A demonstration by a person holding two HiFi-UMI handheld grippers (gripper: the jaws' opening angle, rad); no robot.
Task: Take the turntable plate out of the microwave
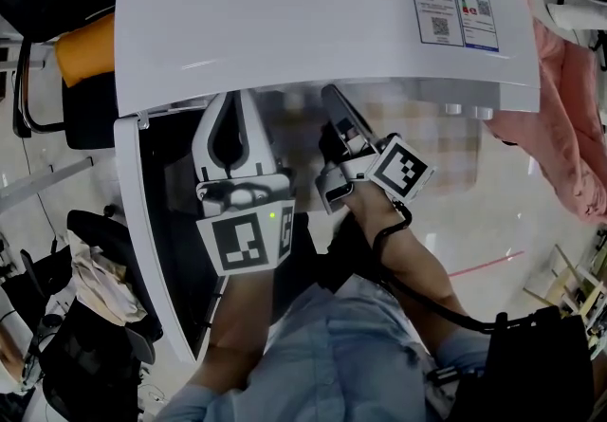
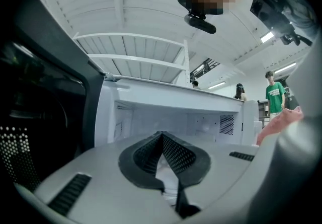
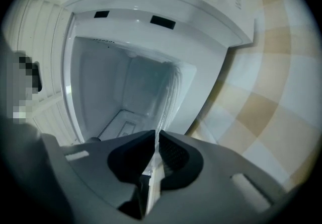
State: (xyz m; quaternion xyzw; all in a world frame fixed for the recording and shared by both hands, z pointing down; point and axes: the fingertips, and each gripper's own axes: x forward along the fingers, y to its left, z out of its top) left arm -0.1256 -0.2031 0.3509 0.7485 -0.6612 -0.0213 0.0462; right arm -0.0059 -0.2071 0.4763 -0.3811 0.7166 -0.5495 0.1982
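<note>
Right gripper view – the right gripper (image 3: 155,136) pinches the rim of the clear turntable plate (image 3: 168,94), seen edge-on at frame centre and reaching into the open microwave (image 3: 151,31) cavity. Left gripper (image 2: 161,135) – tips pressed together, facing the cavity.

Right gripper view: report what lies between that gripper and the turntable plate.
Nothing. The right gripper view shows the right gripper closed on the rim of the turntable plate, which runs edge-on into the microwave.
</note>
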